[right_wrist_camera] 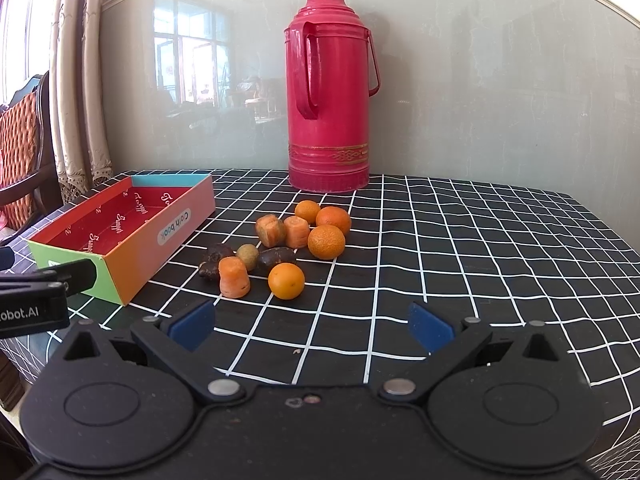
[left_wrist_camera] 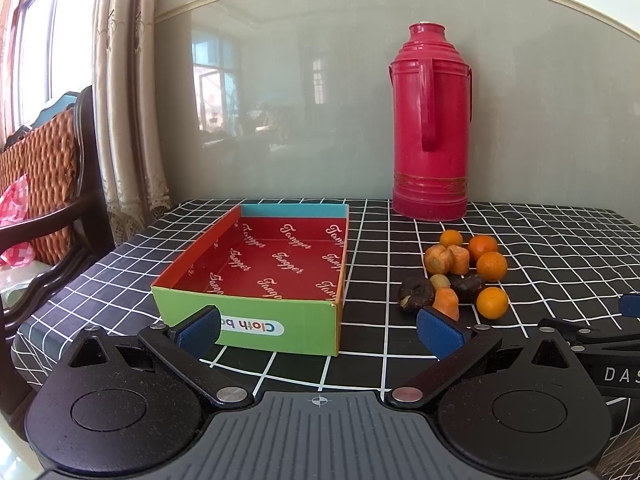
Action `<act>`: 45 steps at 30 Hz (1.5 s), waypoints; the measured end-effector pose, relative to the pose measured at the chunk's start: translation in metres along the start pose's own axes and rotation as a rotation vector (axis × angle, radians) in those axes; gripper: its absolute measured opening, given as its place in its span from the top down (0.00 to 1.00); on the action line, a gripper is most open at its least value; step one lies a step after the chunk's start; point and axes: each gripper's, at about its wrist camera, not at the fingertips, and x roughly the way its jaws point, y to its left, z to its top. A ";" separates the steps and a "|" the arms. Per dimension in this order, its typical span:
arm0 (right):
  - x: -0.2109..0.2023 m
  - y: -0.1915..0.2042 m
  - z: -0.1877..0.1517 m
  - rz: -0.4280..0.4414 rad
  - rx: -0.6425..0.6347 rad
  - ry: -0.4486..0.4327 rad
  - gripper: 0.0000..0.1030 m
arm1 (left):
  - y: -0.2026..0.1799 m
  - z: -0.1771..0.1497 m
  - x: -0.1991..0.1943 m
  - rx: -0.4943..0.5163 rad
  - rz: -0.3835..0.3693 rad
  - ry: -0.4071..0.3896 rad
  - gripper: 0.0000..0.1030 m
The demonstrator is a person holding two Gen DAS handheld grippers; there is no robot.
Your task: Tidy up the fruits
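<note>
Both grippers, left point(left_wrist_camera: 320, 330) and right point(right_wrist_camera: 312, 326), hover with jaws spread, holding nothing. The box point(right_wrist_camera: 132, 236) sits empty beside the fruit pile point(right_wrist_camera: 280, 248), likely its destination. Nothing sorted yet.

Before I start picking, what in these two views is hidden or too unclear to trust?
- Left wrist view: the carrot piece is partly covered by the left gripper pad.
- Right wrist view: the box near corner sits behind the left gripper.
- Both views: the dark lumps are too shadowed to identify.
- Right gripper is cut off in the left view.
</note>
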 end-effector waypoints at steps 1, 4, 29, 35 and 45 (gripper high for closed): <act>-0.001 0.000 0.000 -0.001 0.001 -0.001 0.05 | 0.000 0.000 0.000 0.000 -0.001 -0.001 0.00; -0.002 -0.001 0.000 -0.002 0.007 -0.004 0.05 | -0.001 0.000 -0.001 0.003 -0.002 -0.001 0.00; -0.043 -0.068 0.006 -0.097 0.196 -0.173 0.05 | -0.072 0.001 0.003 0.308 -0.156 -0.049 0.00; -0.052 -0.092 0.002 -0.113 0.255 -0.203 0.05 | -0.089 0.001 0.033 0.274 -0.187 0.004 0.01; -0.056 -0.099 0.001 -0.121 0.256 -0.245 0.05 | -0.093 0.000 0.083 0.147 -0.179 0.091 0.37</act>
